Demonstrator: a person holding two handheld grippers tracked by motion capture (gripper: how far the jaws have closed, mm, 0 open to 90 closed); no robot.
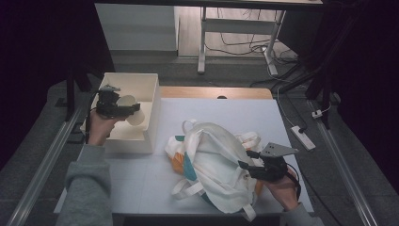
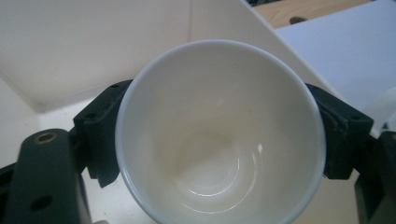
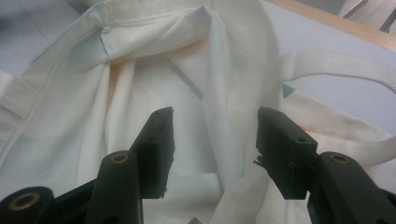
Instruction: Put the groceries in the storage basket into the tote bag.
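High view, left claw (image 1: 134, 108) pinching cup (image 1: 128, 101) over box (image 1: 141, 82), right claw (image 1: 244, 160) (spread) at bag (image 1: 211, 155).

Table (image 1: 141, 183): pale grey-white top, with a strip of bare wood along its far edge.
Box (image 1: 141, 141): white, open-topped, stands on the table's left side, reaching its far-left corner.
Bag (image 1: 211, 160): 1 crumpled white cloth tote with teal and orange patches, lies right of centre, its straps spread on the top.

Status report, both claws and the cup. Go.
Left claw shut on white cup, over the cream bin. Right claw open at the tote bag. Nothing in the way.
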